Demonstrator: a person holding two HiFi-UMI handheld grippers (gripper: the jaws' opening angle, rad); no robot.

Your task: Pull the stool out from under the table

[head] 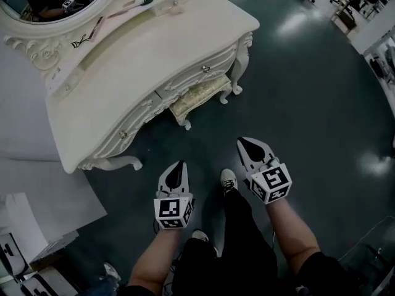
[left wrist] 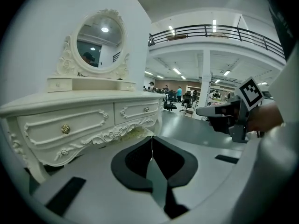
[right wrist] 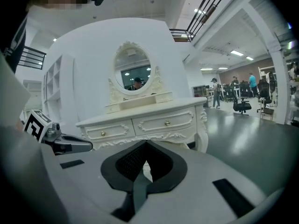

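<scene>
Head view: the stool [head: 200, 94] sits tucked under the bench [head: 154, 54], toward twelve o'clock from the left hand-held gripper [head: 180, 166] and right hand-held gripper [head: 244, 143], both clenched empty. Likely light and rigid; grip its front rail.

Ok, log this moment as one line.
stage: before grasp | left gripper: shut, empty | right gripper: shut, empty | stool: tucked under table, untouched

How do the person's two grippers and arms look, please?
The left gripper and right gripper are white pointed shells with black pads inside. Each carries a cube with black-and-white square markers. The forearms are bare.
</scene>
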